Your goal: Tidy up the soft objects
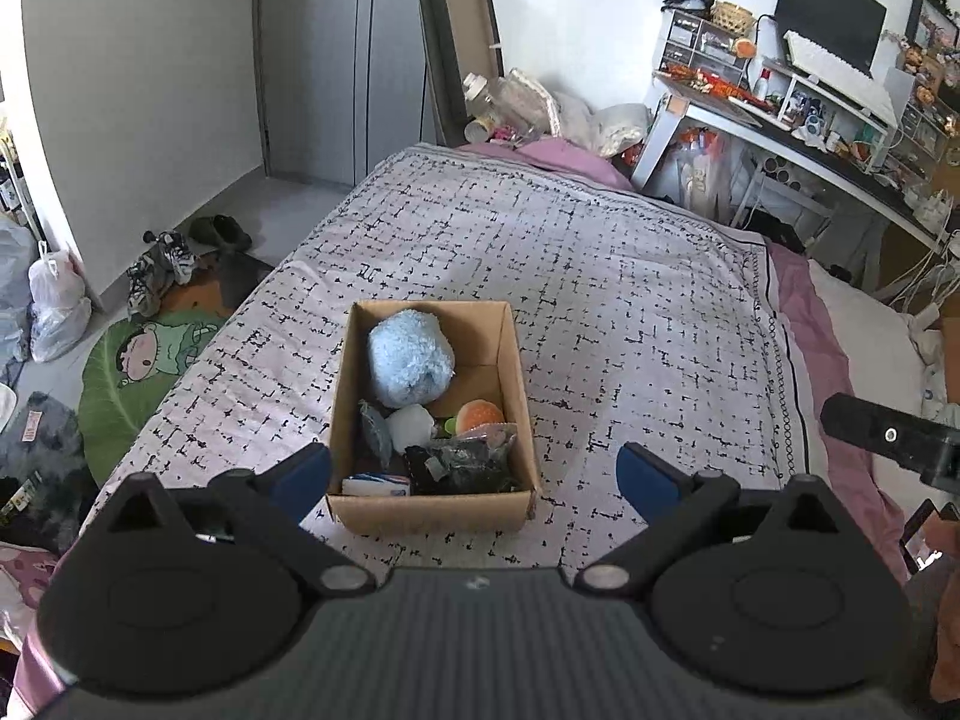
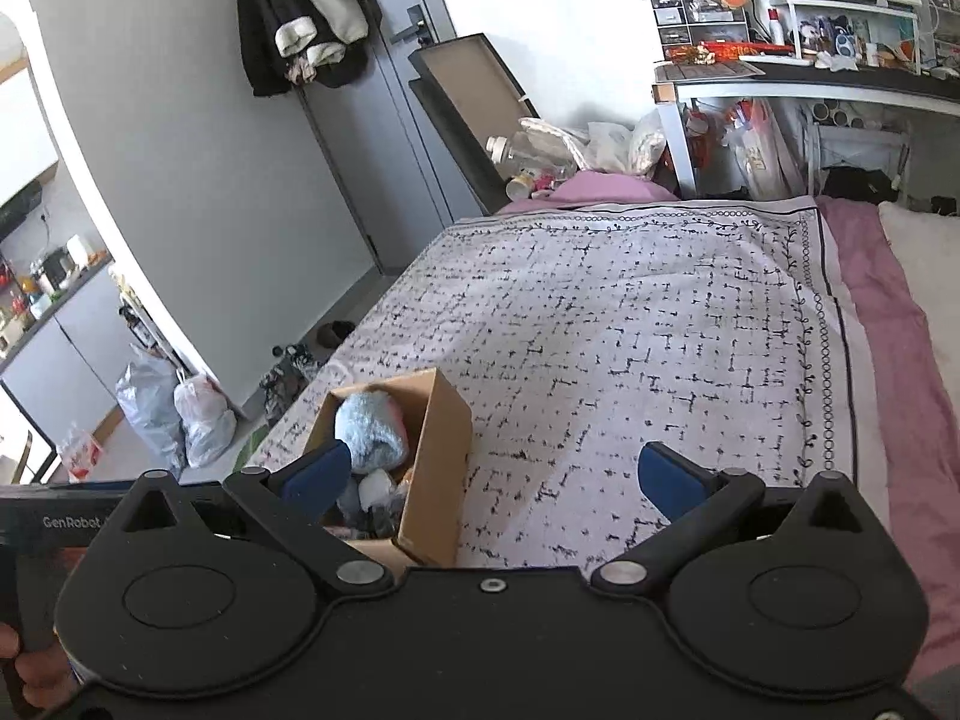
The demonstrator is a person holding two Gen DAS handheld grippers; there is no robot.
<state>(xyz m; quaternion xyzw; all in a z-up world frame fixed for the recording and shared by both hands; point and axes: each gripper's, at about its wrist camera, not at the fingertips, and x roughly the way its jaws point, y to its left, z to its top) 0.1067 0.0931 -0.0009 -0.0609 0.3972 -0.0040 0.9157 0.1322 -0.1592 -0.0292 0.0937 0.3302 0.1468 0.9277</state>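
A brown cardboard box (image 1: 513,360) stands on the patterned bedspread (image 1: 600,276). In it lie a fluffy light-blue plush (image 1: 408,357), a white soft ball (image 1: 411,426), a burger-shaped toy (image 1: 479,414), a dark bag (image 1: 462,462) and other small items. My left gripper (image 1: 474,471) is open and empty, held just above the box's near end. My right gripper (image 2: 498,477) is open and empty, to the right of the box (image 2: 438,450), where the blue plush (image 2: 369,429) also shows. Part of the right gripper's body shows at the right edge of the left wrist view (image 1: 888,438).
The bed's left edge drops to a floor with a green cartoon rug (image 1: 144,372), shoes (image 1: 159,267) and plastic bags (image 1: 57,306). A pink sheet and pillow (image 1: 864,324) lie to the right. A cluttered desk (image 1: 780,120) stands at the back right. Jackets (image 2: 306,6) hang on the door.
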